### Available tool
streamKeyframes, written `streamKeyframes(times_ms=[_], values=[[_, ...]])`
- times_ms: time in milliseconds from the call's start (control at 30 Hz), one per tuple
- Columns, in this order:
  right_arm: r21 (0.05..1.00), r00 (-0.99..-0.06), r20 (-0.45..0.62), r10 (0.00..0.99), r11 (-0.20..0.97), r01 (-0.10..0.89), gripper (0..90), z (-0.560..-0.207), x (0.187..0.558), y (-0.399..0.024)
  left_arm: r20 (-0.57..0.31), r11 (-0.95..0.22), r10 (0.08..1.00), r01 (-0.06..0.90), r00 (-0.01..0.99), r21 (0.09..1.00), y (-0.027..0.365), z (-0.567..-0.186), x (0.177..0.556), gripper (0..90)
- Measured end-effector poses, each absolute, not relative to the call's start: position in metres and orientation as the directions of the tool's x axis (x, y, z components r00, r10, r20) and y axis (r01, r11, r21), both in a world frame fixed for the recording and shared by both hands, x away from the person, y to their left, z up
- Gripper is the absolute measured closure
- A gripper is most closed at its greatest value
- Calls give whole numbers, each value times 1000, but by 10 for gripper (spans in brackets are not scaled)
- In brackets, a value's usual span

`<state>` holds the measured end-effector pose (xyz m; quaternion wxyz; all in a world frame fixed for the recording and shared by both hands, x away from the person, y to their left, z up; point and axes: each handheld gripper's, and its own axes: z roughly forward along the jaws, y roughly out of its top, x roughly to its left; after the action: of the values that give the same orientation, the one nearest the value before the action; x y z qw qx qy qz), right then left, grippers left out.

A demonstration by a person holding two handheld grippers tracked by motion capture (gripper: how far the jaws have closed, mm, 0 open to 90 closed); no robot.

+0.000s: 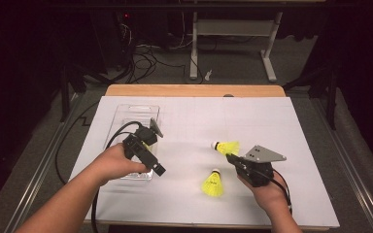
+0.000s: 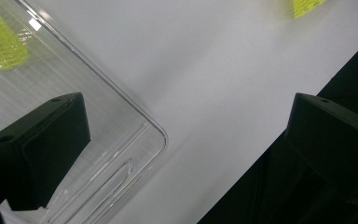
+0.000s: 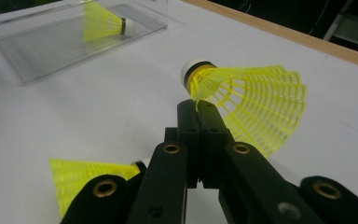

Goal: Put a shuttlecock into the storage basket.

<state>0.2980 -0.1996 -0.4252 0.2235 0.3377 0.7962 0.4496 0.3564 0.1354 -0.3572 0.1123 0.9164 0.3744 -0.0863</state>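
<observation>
Nearest the high camera: two bare forearms entering from the bottom edge, each with a hand-held gripper over the white-covered worktop (image 1: 189, 116).

Right hand-held gripper (image 1: 229, 156): jaws together, clamped on the skirt edge of a yellow shuttlecock (image 1: 226, 147) just behind its white cork, seen close in the right gripper view (image 3: 242, 98). Shuttlecock held roughly level, cork toward the tray side, skirt fanning to the right in that view. Whether raised off the sheet or resting on it, cannot tell.

Second yellow shuttlecock (image 1: 212, 183) on the sheet, near and in front of the right hand, cork pointing away from the person.

Left hand-held gripper (image 1: 159, 169): jaws wide apart, nothing between the pads, poised at the near corner of a clear plastic tray (image 1: 126, 114); one jaw over the tray, the other past the worktop's edge in the left gripper view.

Third yellow shuttlecock (image 3: 103, 21) lying on its side inside the tray, well apart from the other two.
</observation>
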Motion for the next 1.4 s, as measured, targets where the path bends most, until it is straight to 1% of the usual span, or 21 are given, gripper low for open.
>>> streamKeyframes(times_ms=[333,533,667,900,1033,1400], values=[[868,-645,-44,763,349,354,900,-440,279,-226,-228,-714,650,685,725,144,131,-357,354,8],[870,-638,-34,770,337,361,900,-443,277,-234,-218,-728,633,667,743,159,128,-352,353,8],[870,-652,-29,758,341,357,900,-442,276,-233,-224,-737,622,657,751,157,127,-350,353,8],[877,-677,-27,736,343,337,900,-436,274,-230,-204,-765,594,625,778,156,119,-345,352,13],[881,-697,-12,717,337,332,900,-433,272,-227,-209,-789,563,595,800,153,112,-346,350,16],[887,-742,-8,670,348,304,900,-427,267,-214,-200,-812,528,559,825,164,104,-350,348,27]])
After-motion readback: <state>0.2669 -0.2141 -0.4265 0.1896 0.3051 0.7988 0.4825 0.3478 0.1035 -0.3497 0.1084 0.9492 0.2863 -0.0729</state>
